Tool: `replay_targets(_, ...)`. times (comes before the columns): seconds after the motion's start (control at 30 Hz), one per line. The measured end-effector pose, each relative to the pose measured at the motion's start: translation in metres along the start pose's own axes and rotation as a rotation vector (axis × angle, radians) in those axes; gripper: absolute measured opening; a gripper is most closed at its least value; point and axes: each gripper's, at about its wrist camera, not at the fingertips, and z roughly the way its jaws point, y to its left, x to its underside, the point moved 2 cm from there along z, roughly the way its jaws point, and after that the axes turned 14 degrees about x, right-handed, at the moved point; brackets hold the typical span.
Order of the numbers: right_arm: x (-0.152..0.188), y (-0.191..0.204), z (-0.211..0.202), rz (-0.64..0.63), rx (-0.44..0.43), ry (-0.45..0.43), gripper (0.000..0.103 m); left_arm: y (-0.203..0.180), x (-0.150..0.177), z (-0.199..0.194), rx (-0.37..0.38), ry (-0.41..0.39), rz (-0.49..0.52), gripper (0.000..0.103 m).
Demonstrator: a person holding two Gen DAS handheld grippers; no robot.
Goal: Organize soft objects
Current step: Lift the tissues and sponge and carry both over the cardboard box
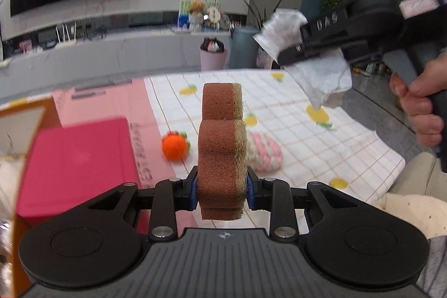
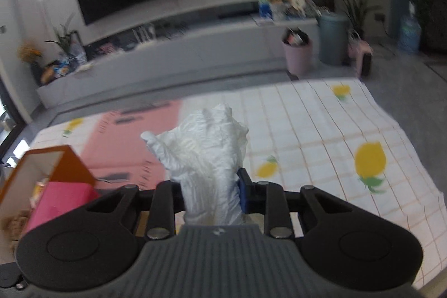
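My left gripper [image 1: 222,186] is shut on a brown scouring sponge [image 1: 222,141] with a tan side and holds it upright above the table. My right gripper [image 2: 209,192] is shut on a crumpled white cloth [image 2: 206,155]; it also shows in the left wrist view [image 1: 296,52] held high at the right with the cloth [image 1: 321,74] hanging from it. An orange knitted ball [image 1: 174,145] and a pink-and-white knitted piece [image 1: 265,151] lie on the lemon-print tablecloth [image 1: 321,136] behind the sponge.
An orange-walled box [image 1: 16,158] with a pink lid or pad [image 1: 75,164] stands at the left; it also shows in the right wrist view [image 2: 67,166]. A pink mat [image 1: 111,102] lies on the table. A pink bin [image 2: 297,55] stands on the floor beyond.
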Motion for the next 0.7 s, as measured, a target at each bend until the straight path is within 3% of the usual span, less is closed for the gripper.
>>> replay_targets(0.1,-0.018,0.028,-0.041,-0.025,-0.086,-0.081,0.027,0.001,-0.014,-0.021,-0.020,-0.032,0.007,0.035)
replay_targets(0.3,-0.043,0.092,-0.111,-0.079,-0.171,-0.196,0.030,0.021,-0.041,-0.086,-0.067,-0.093,0.028,0.035)
replay_targets(0.43,-0.053,0.138,-0.132,-0.065,-0.316,-0.187,0.030,0.049,-0.052,-0.149,-0.047,-0.153,-0.001,0.035)
replay_targets(0.6,-0.052,0.202,-0.134,-0.085,-0.375,-0.174,0.030,0.094,-0.052,-0.197,-0.138,-0.213,-0.039,0.035)
replay_targets(0.7,-0.045,0.235,-0.127,-0.101,-0.391,-0.158,0.030,0.138,-0.049,-0.188,-0.187,-0.138,-0.135,0.035)
